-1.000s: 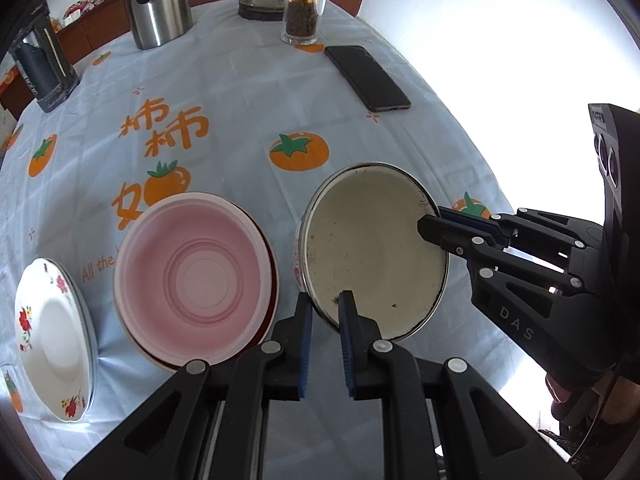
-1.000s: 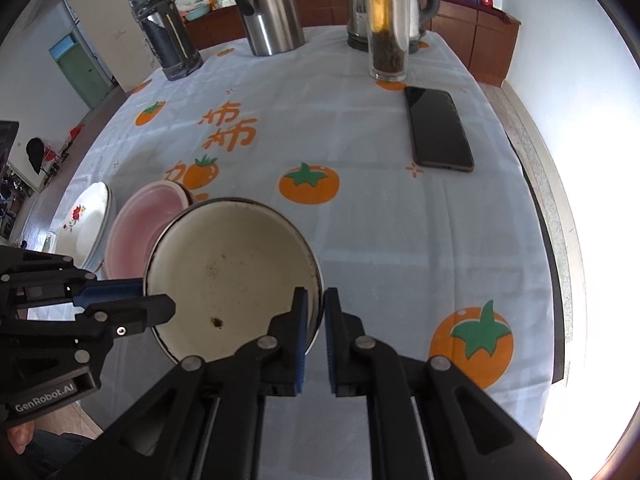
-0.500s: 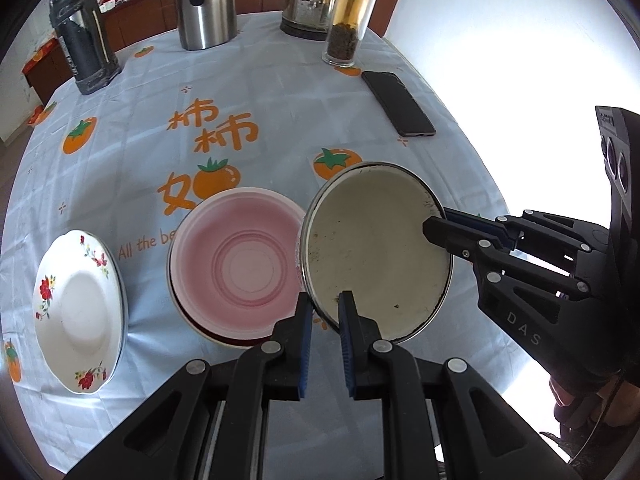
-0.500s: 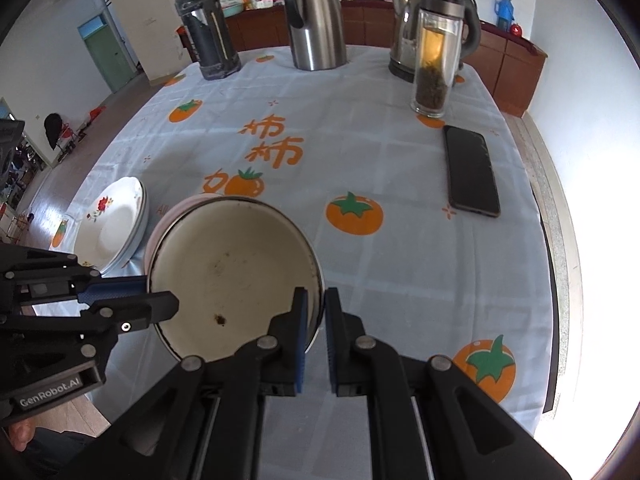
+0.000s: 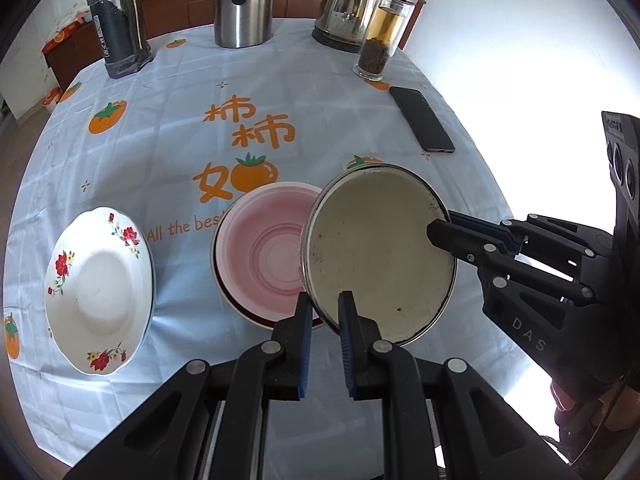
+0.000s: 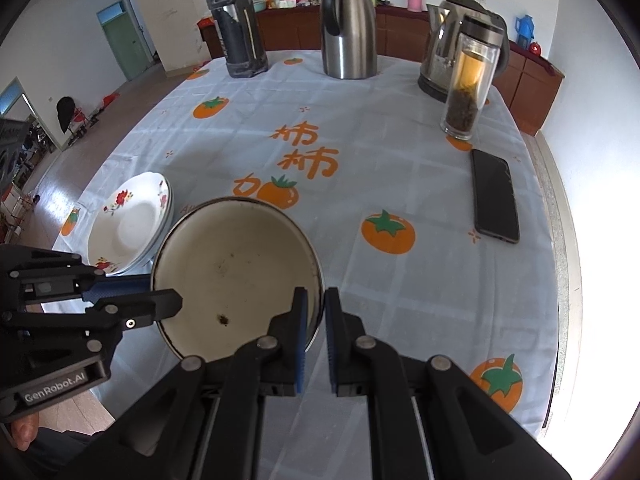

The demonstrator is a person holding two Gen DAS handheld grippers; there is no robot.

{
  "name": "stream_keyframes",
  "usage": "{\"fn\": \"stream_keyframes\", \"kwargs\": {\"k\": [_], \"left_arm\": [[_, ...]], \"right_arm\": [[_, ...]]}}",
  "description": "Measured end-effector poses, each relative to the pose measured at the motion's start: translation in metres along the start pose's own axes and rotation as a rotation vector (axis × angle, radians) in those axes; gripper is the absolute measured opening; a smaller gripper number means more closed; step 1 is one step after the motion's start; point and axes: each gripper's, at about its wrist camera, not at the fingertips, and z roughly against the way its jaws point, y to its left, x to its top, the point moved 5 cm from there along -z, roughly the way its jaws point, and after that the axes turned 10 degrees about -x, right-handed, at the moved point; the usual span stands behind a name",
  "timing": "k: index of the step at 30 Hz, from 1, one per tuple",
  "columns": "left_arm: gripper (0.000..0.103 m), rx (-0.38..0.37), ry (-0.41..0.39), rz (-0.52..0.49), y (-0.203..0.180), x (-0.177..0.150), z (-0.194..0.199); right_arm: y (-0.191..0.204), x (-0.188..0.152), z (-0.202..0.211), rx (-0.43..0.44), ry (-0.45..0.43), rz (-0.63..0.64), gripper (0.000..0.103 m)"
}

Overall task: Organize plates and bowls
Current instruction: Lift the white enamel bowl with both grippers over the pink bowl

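Bright daylight fills both views; the right side burns out to pure white, swallowing the edge of the tablecloth (image 5: 240, 92); the steel jug (image 6: 349, 28) carries pale reflections; shadows under the dishes are soft and faint; fisheye bending curves the table, and black corners frame each picture; focus is sharp, without blur.
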Motion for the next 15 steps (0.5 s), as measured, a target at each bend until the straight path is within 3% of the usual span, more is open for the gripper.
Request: {"fn": "stream_keyframes", "kwargs": {"k": [15], "left_arm": [[0.015, -0.026, 0.014, 0.004, 0.031, 0.008, 0.004]], "right_arm": [[0.026, 0.01, -0.012, -0.035, 0.032, 0.002, 0.009]]}}
